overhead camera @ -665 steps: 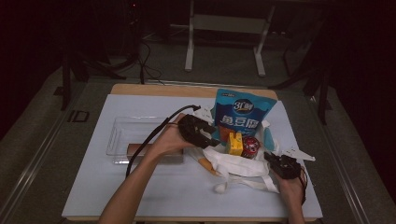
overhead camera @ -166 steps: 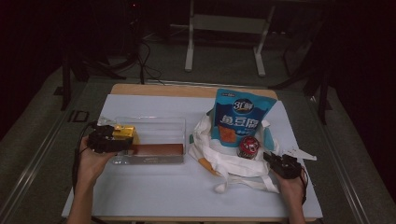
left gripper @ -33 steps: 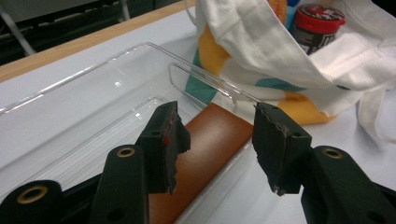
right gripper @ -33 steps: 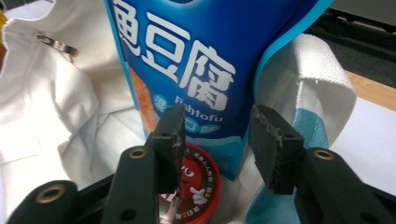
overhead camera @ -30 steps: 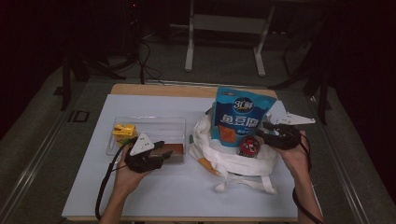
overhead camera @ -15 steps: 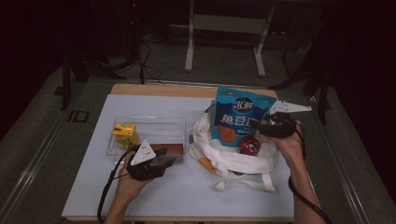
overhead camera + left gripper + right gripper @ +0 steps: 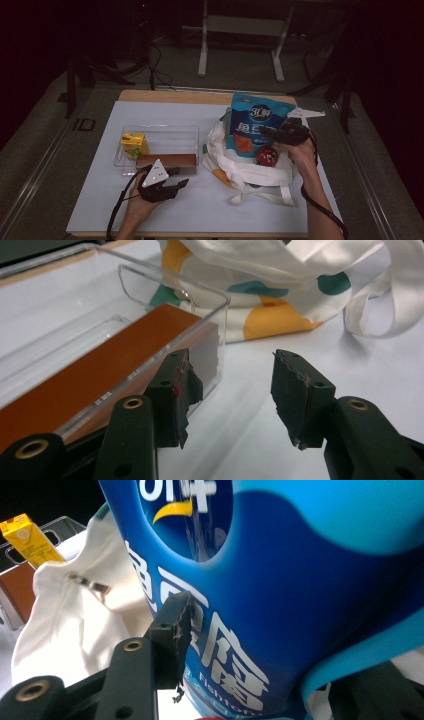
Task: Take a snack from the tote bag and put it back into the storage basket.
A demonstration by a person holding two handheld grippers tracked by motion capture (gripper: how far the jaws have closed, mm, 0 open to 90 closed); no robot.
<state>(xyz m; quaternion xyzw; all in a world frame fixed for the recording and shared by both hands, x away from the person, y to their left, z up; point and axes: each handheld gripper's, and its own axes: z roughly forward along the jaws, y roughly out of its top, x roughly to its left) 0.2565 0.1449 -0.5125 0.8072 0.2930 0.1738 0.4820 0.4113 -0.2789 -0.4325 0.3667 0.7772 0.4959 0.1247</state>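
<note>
A blue snack bag (image 7: 255, 125) stands in a white tote bag (image 7: 235, 170) at the right of the table. My right gripper (image 7: 264, 132) reaches in from the right, and its jaws have just been closing with the blue snack bag (image 7: 300, 580) between them. One pad lies against the printed face; the other jaw is hidden behind the bag's edge. My left gripper (image 7: 181, 181) is open and empty, low over the white mat. In the left gripper view my left gripper (image 7: 232, 390) stands beside the near right corner of the clear tray (image 7: 175, 280).
The clear tray (image 7: 165, 134) holds a yellow carton (image 7: 134, 145) and a brown bar (image 7: 165, 160). A red round thing (image 7: 267, 155) lies in the tote bag, below the snack bag. The tote's straps (image 7: 265, 192) trail towards the front edge.
My left gripper has come down and towards the table's front, in front of the tray. My right gripper has moved left onto the blue snack bag.
</note>
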